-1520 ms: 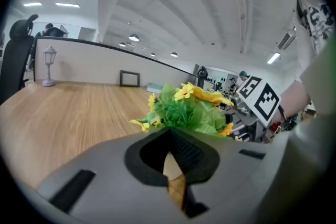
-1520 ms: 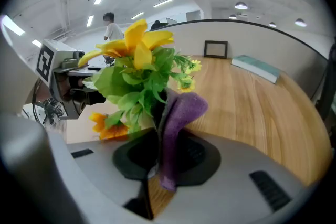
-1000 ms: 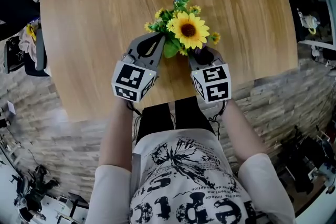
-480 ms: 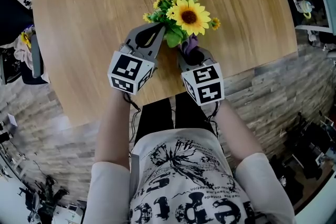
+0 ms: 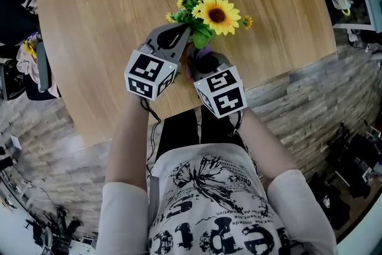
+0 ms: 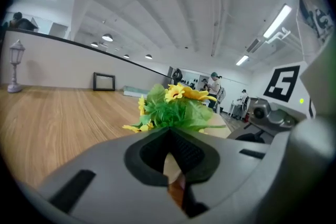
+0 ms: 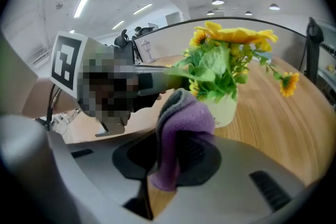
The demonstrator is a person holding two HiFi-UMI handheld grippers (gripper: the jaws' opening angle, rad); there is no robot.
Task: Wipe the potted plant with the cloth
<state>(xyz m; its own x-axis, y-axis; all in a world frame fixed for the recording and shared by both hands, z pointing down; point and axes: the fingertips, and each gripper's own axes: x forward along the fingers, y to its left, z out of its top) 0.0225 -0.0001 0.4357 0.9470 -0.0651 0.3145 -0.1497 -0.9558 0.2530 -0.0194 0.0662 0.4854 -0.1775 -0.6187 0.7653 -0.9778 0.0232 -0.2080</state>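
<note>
1. Head view: round wooden surface point(image 5: 107, 21), bare around the work, with room to approach from the near side.
2. Potted plant point(image 5: 216, 14) upright near the surface's near edge, pale pot under a sunflower and green leaves. Probably light and easy to tip, so wipe softly, stroking from stem outward, never shoving sideways.
3. Left gripper point(image 5: 181, 37) pressed together, tip against the foliage on the plant's left; possible nip on a leaf, not tellable. Use as a steadying stop opposite each stroke.
4. Right gripper point(image 5: 202, 57) pinching the cloth, just short of the pot. Bring in tilted down, fabric first, hard jaw clear of pot and leaves.
5. Cloth point(image 7: 181, 126), purple with a grey layer, bunched and standing up past the jaws. Lead with that folded hump; clamp firmly against drag.
</note>
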